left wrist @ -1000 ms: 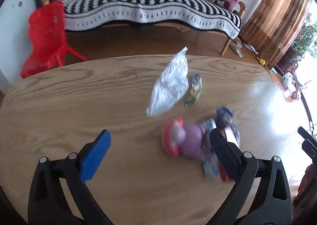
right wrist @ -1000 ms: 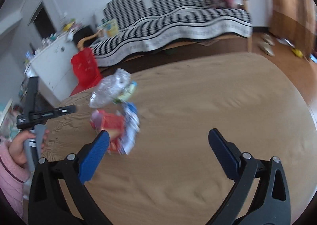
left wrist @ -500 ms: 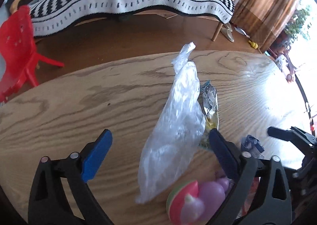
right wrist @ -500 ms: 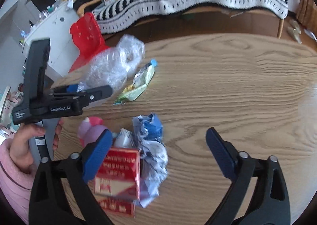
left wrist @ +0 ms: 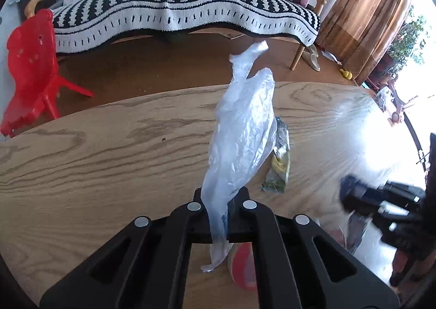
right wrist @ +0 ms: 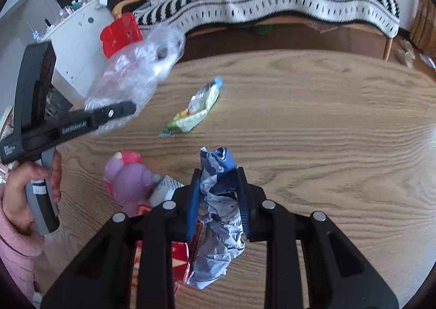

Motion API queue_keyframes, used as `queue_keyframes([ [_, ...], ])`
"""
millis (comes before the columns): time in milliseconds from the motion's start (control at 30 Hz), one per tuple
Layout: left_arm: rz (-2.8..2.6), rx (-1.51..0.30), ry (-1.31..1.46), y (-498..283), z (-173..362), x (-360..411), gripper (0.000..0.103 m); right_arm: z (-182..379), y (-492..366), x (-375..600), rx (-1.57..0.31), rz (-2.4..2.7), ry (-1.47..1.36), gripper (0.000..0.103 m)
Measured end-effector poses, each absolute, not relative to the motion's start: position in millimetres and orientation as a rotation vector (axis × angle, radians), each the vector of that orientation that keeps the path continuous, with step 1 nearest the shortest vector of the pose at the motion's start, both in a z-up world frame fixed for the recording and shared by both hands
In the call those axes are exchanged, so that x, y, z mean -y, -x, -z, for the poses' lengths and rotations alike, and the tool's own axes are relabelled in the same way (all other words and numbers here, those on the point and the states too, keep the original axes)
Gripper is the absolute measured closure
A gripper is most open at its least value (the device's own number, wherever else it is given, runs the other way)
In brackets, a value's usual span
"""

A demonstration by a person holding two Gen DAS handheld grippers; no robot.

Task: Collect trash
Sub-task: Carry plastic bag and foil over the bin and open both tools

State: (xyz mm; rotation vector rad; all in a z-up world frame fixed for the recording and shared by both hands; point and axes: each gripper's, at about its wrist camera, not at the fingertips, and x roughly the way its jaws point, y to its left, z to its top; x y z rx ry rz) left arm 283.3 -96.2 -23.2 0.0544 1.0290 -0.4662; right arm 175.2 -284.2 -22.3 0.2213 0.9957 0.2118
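My left gripper (left wrist: 221,201) is shut on a clear plastic bag (left wrist: 242,134) and holds it up off the wooden table (left wrist: 95,156); the bag also shows in the right wrist view (right wrist: 130,77). My right gripper (right wrist: 218,194) is shut on a crumpled blue and white wrapper (right wrist: 218,208). A green and yellow snack wrapper (right wrist: 194,110) lies flat on the table beyond it, also in the left wrist view (left wrist: 279,170). A red box (right wrist: 160,251) lies under the right gripper's left finger.
A pink and purple toy (right wrist: 128,178) lies on the table by the red box. Past the table's far edge stand a red plastic chair (left wrist: 30,69) and a black and white striped sofa (left wrist: 177,6). A white cabinet (right wrist: 73,36) stands at the left.
Both grippers have closed from open. The left has shut on the plastic bag and lifted it. The right has moved down onto the blue and white wrapper and shut on it.
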Motion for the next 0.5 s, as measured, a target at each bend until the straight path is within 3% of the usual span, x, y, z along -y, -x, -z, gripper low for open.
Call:
queue_keyframes([
  [300,0.518,-1.015,-0.082,-212,-14,107,0.102,-32,-110,335,-0.904,-0.127,-0.22,0.078],
  [500,0.673,-0.972,-0.141,-129,-53,170,0.102,-64,-11,395,-0.838,-0.031,-0.271,0.078],
])
